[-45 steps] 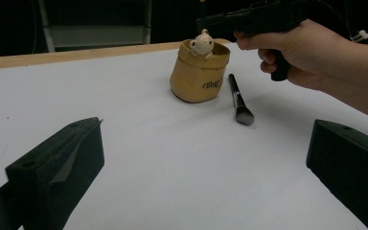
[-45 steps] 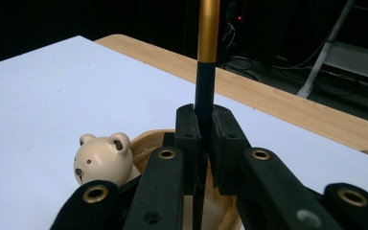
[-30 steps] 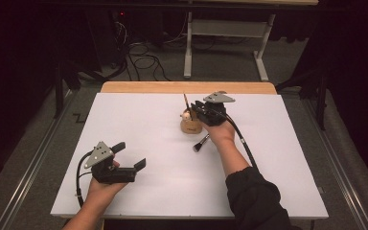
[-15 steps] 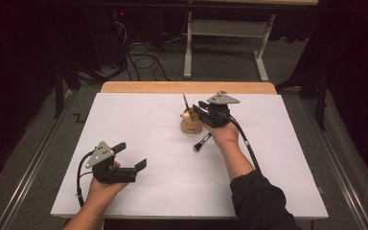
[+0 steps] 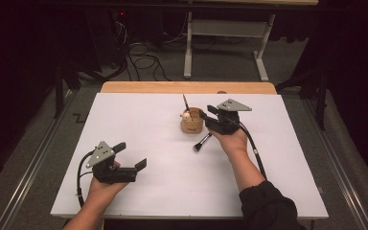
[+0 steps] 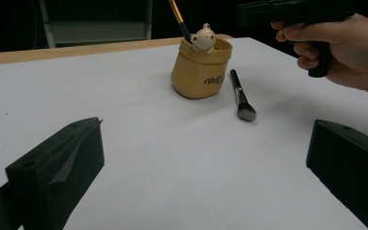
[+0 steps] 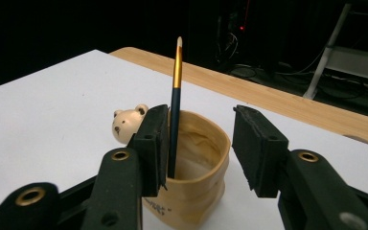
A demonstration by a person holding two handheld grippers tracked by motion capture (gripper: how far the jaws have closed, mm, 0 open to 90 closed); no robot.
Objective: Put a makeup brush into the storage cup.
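The right gripper has just been opening its jaws over a tan cup. A thin brush stands in the cup, free. A little bear sits on its rim.

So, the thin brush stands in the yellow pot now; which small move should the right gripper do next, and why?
Probably draw the right gripper back from the pot and swing it down to the makeup brush on the white table. Its jaws have just been opening and stand apart, so the thin brush leans in the pot unclamped. The makeup brush lies just beside the pot, close to that hand.
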